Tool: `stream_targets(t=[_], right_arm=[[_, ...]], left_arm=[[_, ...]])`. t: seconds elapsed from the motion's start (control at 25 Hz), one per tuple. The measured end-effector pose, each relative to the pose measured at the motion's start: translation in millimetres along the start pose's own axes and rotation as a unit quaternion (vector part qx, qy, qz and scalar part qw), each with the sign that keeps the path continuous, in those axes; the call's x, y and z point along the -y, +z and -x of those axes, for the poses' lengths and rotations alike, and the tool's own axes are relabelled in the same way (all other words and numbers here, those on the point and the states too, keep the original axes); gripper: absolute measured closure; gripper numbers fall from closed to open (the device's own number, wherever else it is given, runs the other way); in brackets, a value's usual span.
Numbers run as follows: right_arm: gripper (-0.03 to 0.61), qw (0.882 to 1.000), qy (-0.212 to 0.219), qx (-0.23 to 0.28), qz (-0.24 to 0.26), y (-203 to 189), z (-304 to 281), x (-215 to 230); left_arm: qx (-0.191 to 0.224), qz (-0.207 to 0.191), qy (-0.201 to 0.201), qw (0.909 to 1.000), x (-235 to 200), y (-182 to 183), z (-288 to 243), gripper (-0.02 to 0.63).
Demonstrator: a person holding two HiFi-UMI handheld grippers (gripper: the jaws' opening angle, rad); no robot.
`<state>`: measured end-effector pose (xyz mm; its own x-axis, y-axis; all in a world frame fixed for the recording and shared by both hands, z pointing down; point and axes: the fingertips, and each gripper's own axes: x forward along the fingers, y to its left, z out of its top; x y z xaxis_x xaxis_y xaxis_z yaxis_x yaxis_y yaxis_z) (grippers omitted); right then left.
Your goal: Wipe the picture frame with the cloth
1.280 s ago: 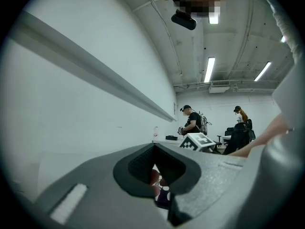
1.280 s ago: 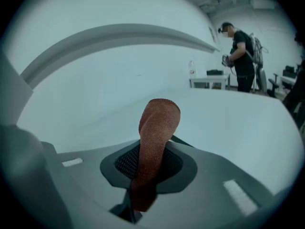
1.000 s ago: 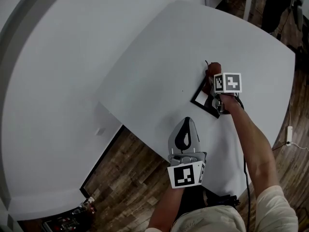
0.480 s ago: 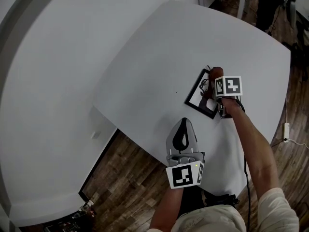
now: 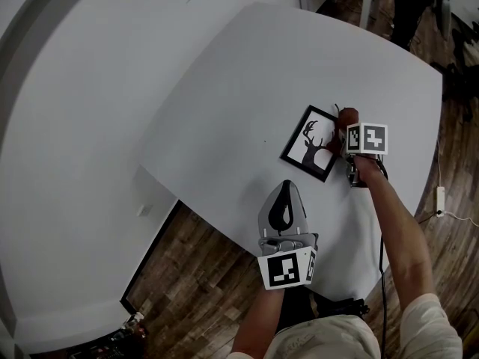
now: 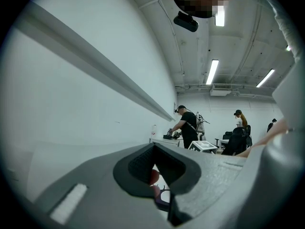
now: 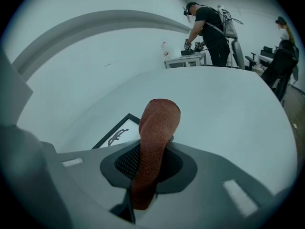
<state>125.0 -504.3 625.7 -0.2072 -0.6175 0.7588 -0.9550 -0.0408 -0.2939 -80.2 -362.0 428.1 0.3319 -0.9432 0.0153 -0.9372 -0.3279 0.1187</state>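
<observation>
The picture frame (image 5: 312, 142), black-edged with a deer silhouette, lies flat on the white table (image 5: 247, 81). My right gripper (image 5: 349, 129) sits at the frame's right edge, shut on a red-brown cloth (image 5: 346, 115). In the right gripper view the cloth (image 7: 155, 137) stands up between the jaws, with the frame (image 7: 116, 133) just left of it. My left gripper (image 5: 285, 189) hovers near the table's front edge, below the frame, shut and holding nothing. In the left gripper view the frame (image 6: 162, 197) and a bit of the cloth (image 6: 153, 176) peek through the jaw notch.
The table's near edge (image 5: 217, 208) runs diagonally, with wooden floor (image 5: 194, 268) below it. A pale curved wall (image 5: 67, 126) fills the left. A power strip (image 5: 439, 198) lies on the floor at right. People work at a distant table (image 7: 188, 58).
My right gripper with the cloth has slid right, off the picture's face to the frame's right edge, uncovering the whole deer picture. The left gripper has stayed put.
</observation>
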Motion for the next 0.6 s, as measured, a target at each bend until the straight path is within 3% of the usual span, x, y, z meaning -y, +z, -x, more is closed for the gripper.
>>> stream_targets(t=[0.16,0.36,0.6], right_arm=[[0.483,1.0,0.025,0.01,0.001,4.4,6.9,-18.3],[0.483,0.998,0.067,0.008,0.01,13.4,-6.5,-81.3],[0.483,0.996,0.083,-0.01,0.02,6.6,-31.8,-119.7]], left_arm=[[0.013,0.011,0.007,0.9998,5.6,8.0,1.3,0.614],[0.016,0.014,0.014,0.9997,-2.0,14.9,3.0,0.614],[0.013,0.008,0.02,0.9997,-9.0,13.3,8.2,0.614]])
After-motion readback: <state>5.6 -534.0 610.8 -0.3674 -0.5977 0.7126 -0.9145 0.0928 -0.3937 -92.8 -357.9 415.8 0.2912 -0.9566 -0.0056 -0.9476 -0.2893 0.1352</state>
